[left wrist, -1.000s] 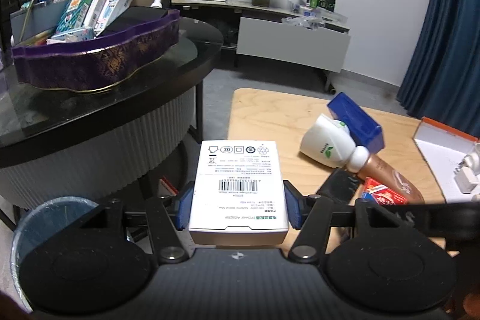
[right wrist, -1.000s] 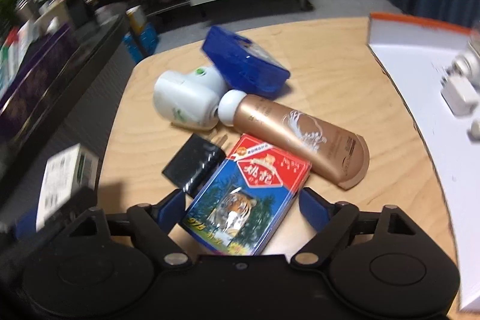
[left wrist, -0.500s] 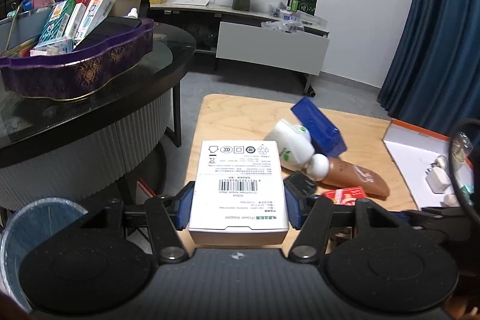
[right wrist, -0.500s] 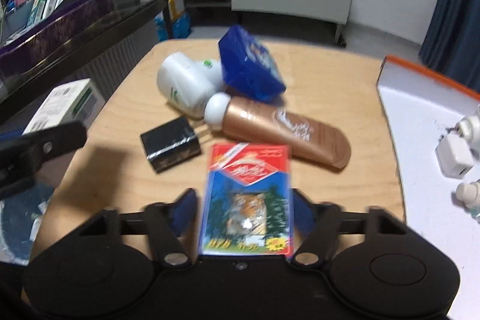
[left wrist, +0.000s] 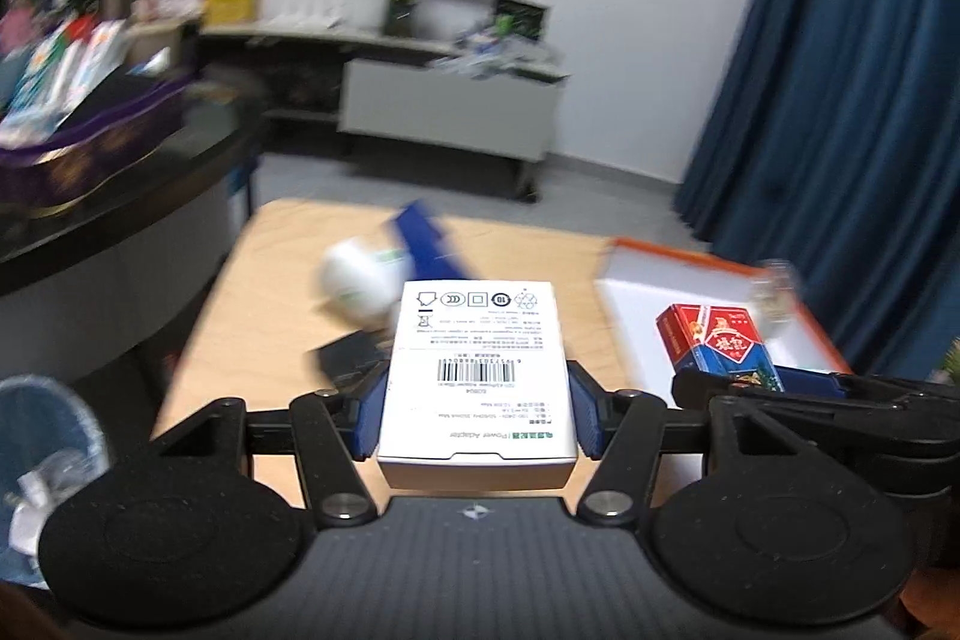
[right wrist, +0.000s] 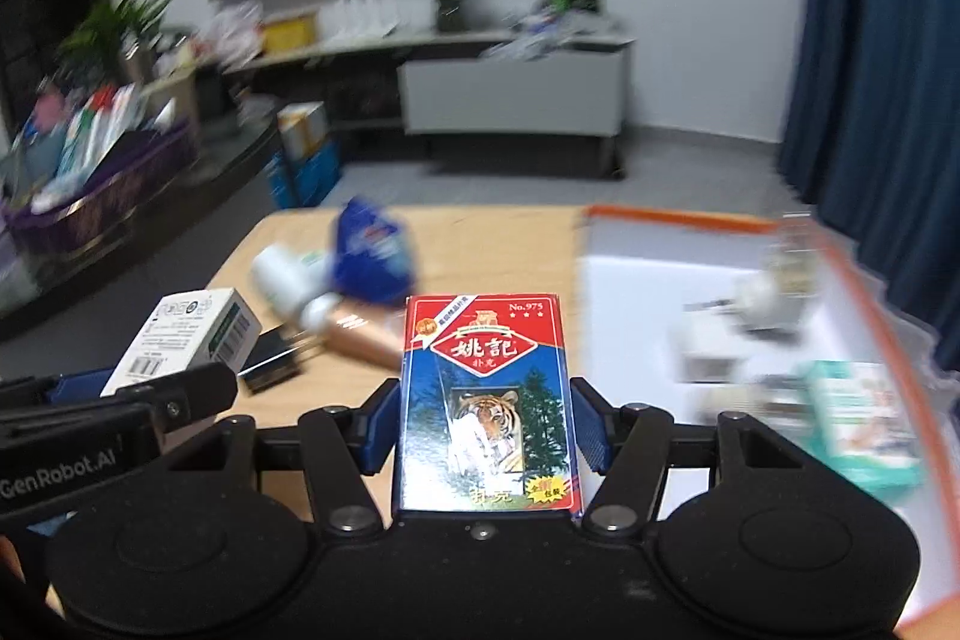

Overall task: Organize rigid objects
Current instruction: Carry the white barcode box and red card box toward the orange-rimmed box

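Left hand-held gripper (left wrist: pixel 477 409) clamps the white box (left wrist: pixel 477 376); right hand-held gripper (right wrist: pixel 486 427) clamps the card pack (right wrist: pixel 487 400).

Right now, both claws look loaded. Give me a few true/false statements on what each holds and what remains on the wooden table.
1. The left claw is shut on the white power adapter box. True.
2. The right claw is open and holds nothing. False: it is shut on the playing card box, the one with the tiger picture.
3. The blue box, the white bottle and the brown tube lie on the wooden table. True.
4. The black charger is in the orange-edged white tray. False: it lies on the table, left of the tray.
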